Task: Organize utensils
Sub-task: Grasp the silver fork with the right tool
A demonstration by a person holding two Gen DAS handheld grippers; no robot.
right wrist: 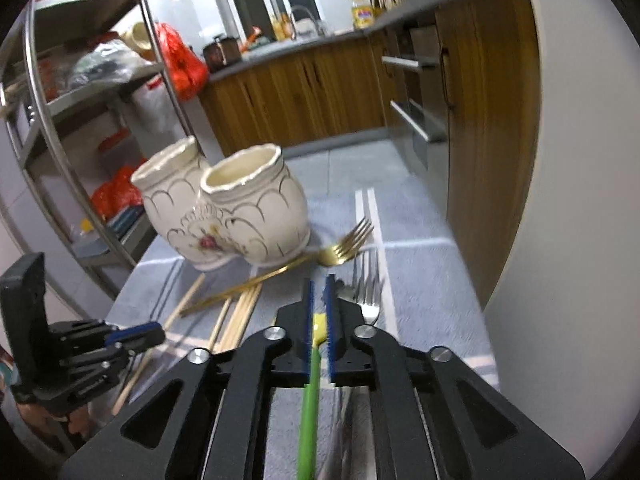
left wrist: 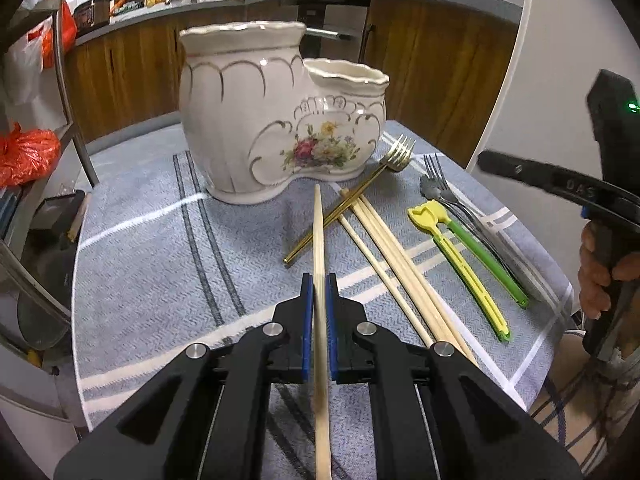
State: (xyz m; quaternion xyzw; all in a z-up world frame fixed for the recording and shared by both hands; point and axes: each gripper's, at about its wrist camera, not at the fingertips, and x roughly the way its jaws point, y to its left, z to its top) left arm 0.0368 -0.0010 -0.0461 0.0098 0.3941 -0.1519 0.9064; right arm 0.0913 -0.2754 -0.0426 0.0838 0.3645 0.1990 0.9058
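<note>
Barely begun: holder [left wrist: 256,120] empty as far as visible. Left gripper [left wrist: 319,292] clamped on one chopstick [left wrist: 319,232] before holder. Right gripper [right wrist: 319,300] straddling green pick [right wrist: 310,400], grip uncertain. Forks [left wrist: 436,184], chopsticks [left wrist: 384,248], yellow pick [left wrist: 460,264] lying right of holder.

Both wrist views look low and close across the table: the left faces the ceramic holder [left wrist: 276,120] head-on, the right from its right; both share the utensils.
</note>
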